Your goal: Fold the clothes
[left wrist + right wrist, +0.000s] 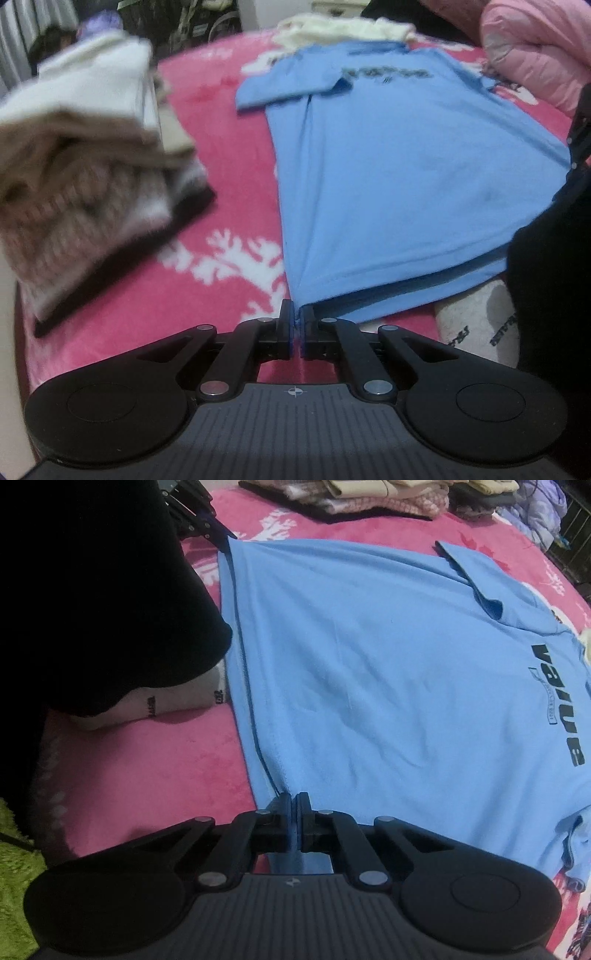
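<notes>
A light blue T-shirt (388,177) with black lettering lies spread flat on a pink blanket (192,96). My left gripper (296,317) is shut on the shirt's hem corner nearest it, blue cloth pinched between the pads. In the right wrist view the same T-shirt (388,672) fills the middle, and my right gripper (295,805) is shut on the other hem corner, with cloth running between the fingers. The left gripper (218,535) shows at the hem's far end there. One sleeve is folded in over the chest.
A stack of folded clothes (85,177) in cream, beige and knit sits left of the shirt. A cream garment (343,27) and a pink puffy jacket (535,55) lie beyond the collar. A person's dark trouser leg (110,590) and white sock (177,701) rest by the hem.
</notes>
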Tool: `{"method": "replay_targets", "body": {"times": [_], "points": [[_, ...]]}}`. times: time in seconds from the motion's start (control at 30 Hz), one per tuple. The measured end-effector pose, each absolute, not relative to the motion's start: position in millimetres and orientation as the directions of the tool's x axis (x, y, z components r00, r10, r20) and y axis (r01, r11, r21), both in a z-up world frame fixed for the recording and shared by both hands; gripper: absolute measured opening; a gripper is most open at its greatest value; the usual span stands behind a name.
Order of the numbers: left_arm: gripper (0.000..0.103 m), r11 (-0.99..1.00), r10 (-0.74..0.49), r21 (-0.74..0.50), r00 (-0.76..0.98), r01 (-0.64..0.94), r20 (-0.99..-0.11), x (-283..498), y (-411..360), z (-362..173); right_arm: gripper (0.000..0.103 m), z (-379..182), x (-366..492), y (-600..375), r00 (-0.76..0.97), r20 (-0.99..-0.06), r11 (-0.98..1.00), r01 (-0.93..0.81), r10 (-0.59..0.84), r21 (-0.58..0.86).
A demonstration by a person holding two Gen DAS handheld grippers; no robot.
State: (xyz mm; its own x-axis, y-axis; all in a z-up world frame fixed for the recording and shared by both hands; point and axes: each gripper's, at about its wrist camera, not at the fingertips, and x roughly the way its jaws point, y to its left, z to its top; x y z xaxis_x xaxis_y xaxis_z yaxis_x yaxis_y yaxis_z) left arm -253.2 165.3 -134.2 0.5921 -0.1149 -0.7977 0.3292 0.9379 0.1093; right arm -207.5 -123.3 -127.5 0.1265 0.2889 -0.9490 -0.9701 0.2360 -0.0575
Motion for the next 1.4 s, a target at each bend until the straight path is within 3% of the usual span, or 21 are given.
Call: {"method": "replay_targets", "body": {"times": [0.33,0.53,0.6,0.73,0.87,1.1,1.3,1.4], "points": [[0.001,0.881,-0.109,0.169,0.537,0.442,-0.837,-260.3,150.0,-145.6,0.003,-129.5,-212.0,-124.4,0.066,-0.97,0.188,-0.982,0.232,-0.022],[0.001,0.87,-0.1,0.164,0.492,0.465,-0.865,-256.2,149.8,-154.9,0.004,-151.7,-195.8,-130.1,0.006,-0.972,0.312,-0.948,0.234,0.069],[0.003,0.878,-0.116,0.129,0.465,0.462,-0.878,-254.4,154.6,-149.7,0.006,-147.1,-182.3,-136.5,-0.036,-0.965,0.429,-0.891,0.258,0.148],[0.01,0.873,-0.081,0.155,0.45,0.463,-0.889,-262.5,165.3,-140.2,0.034,-131.8,-164.9,-163.9,-0.071,-0.936,0.654,-0.697,0.344,0.293],[0.014,0.892,-0.042,0.172,0.455,0.418,-0.889,-267.3,183.6,-120.2,0.035,-106.6,-158.9,-208.1,0.0,-0.906,0.792,-0.487,0.422,0.369],[0.015,0.946,-0.219,-0.048,0.523,0.321,-0.823,-204.4,170.3,-108.1,0.035,-98.3,-115.9,-280.0,0.212,-0.927,0.942,-0.199,0.31,0.269],[0.016,0.904,-0.149,0.045,0.411,0.426,-0.9,-212.4,148.6,-145.6,0.03,-147.6,-120.0,-279.0,-0.002,-0.979,0.966,-0.167,0.202,0.199],[0.02,0.917,-0.118,0.048,0.383,0.397,-0.916,-209.2,158.3,-129.1,0.031,-141.9,-120.3,-284.4,-0.078,-0.984,0.974,-0.15,0.161,0.172]]}}
